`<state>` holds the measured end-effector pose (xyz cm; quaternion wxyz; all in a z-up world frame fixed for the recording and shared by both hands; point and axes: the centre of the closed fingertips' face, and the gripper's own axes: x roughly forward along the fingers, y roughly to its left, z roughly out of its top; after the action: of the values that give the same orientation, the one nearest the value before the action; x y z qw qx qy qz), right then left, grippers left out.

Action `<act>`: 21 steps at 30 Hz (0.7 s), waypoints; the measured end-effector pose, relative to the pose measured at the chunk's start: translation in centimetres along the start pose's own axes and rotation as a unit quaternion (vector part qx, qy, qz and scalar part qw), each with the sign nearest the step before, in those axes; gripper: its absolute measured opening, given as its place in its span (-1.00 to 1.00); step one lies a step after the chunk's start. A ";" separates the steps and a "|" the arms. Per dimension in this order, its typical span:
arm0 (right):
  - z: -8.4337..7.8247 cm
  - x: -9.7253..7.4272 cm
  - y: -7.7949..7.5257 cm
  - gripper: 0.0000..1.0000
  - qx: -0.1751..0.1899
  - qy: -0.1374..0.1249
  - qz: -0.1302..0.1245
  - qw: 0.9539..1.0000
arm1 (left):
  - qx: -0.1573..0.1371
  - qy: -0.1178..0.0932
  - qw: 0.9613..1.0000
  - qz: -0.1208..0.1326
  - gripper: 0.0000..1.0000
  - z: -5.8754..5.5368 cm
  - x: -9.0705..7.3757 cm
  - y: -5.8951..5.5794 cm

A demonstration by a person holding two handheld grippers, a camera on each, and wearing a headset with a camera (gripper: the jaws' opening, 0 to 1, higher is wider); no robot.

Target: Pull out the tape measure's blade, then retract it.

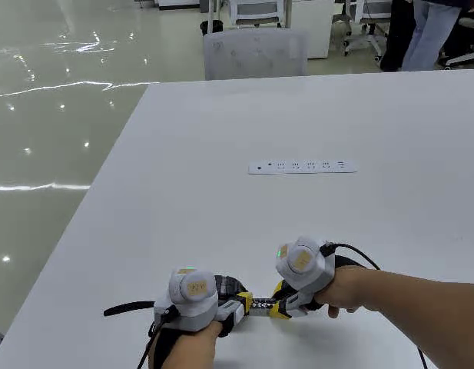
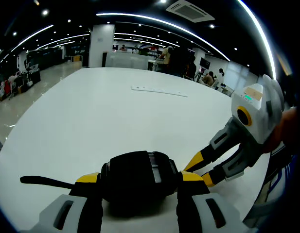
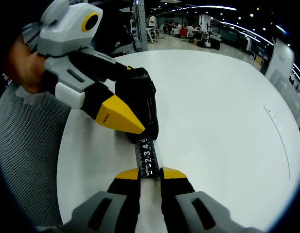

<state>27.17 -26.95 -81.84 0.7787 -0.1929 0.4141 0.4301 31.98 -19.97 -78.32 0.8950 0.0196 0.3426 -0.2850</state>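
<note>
Black tape measure (image 2: 135, 180), black-and-white numbered blade (image 3: 146, 154), yellow-tipped right tongs (image 3: 150, 172), white table (image 1: 221, 154)

At 6 o'clock the right gripper (image 3: 150, 173) rises with its yellow-tipped jaws closed on the narrow dark numbered blade (image 3: 146, 155), which reads 2 to 5. The blade runs toward 12 o'clock into the black plastic tape measure case (image 3: 149, 104), near centre on the white table (image 3: 213, 107). From 10 o'clock the grey-and-white left gripper (image 3: 136, 103) reaches in, held by a hand (image 3: 23, 60), its yellow-tipped jaws clamped on the case. A grey mesh surface (image 3: 28, 160) lies at 8 o'clock.
</note>
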 end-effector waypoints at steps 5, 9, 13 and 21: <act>0.3 0.3 -0.1 -0.73 -0.002 0.002 0.003 1.000 | 0.000 -0.001 1.000 0.000 0.15 0.0 0.0 0.0; 0.5 0.5 -0.1 -0.73 -0.005 0.000 0.003 1.000 | -0.003 0.000 1.000 0.001 0.16 0.0 0.0 -0.1; 0.8 0.6 0.0 -0.73 -0.008 0.000 0.003 1.000 | -0.004 0.000 1.000 0.001 0.16 0.1 0.1 -0.1; 1.4 1.2 0.2 -0.73 -0.011 -0.004 0.008 1.000 | -0.002 0.001 1.000 -0.001 0.16 0.0 0.1 0.0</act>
<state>27.98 -25.31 -81.96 0.7747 -0.1965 0.4079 0.4413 32.02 -20.04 -78.32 0.8944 0.0172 0.3438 -0.2855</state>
